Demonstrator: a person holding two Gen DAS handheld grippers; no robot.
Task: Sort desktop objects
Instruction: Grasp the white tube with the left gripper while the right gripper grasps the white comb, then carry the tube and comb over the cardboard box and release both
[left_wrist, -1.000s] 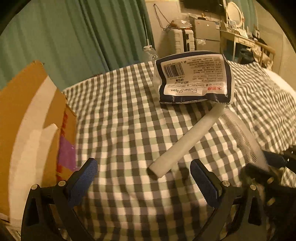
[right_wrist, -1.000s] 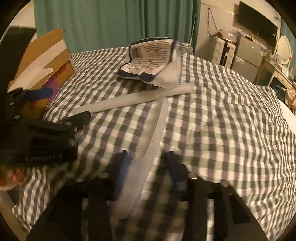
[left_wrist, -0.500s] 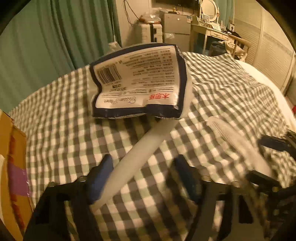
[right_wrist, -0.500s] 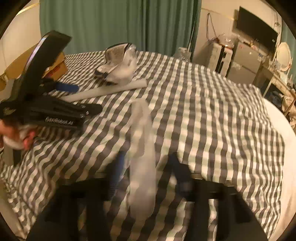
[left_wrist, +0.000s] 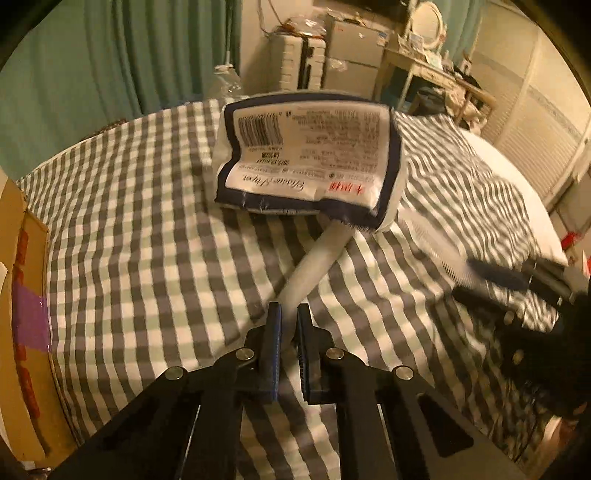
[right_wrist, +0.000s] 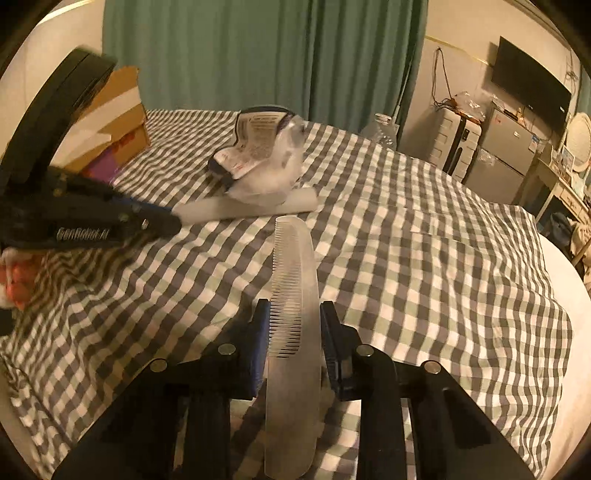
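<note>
The left gripper (left_wrist: 289, 314) has its two blue-padded fingers pressed in on the near end of a white tube (left_wrist: 318, 258), pinching it between them. From the jaws the tube runs forward and a little to the right, and its far end passes under the near edge of a tissue pack (left_wrist: 308, 162), a soft white packet with a dark blue border, a barcode and printed text on the face turned toward the camera. The pack lies straight ahead of the left gripper on the green, grey and white checked cloth (left_wrist: 147, 221). To the left of this gripper, at the cloth's edge, stands a cardboard box (left_wrist: 22, 295) with a purple tape patch on its side. Off to the right, blurred, the other tool's dark fingers show with a pale toothed strip between them.

The right gripper (right_wrist: 293, 314) grips a translucent comb (right_wrist: 293, 295) between its fingers; the comb stands on edge, teeth toward the left finger, its tip pointing forward past the fingertips and its other end reaching back toward the camera. Ahead of the comb's tip the white tube (right_wrist: 243, 206) lies crosswise, with the tissue pack (right_wrist: 258, 147) resting over it just beyond. To the left in this view the left gripper (right_wrist: 162, 221) holds the tube's end, and the cardboard box (right_wrist: 118, 122) rises behind it. Green curtains (right_wrist: 258, 55) hang beyond the cloth.
</note>
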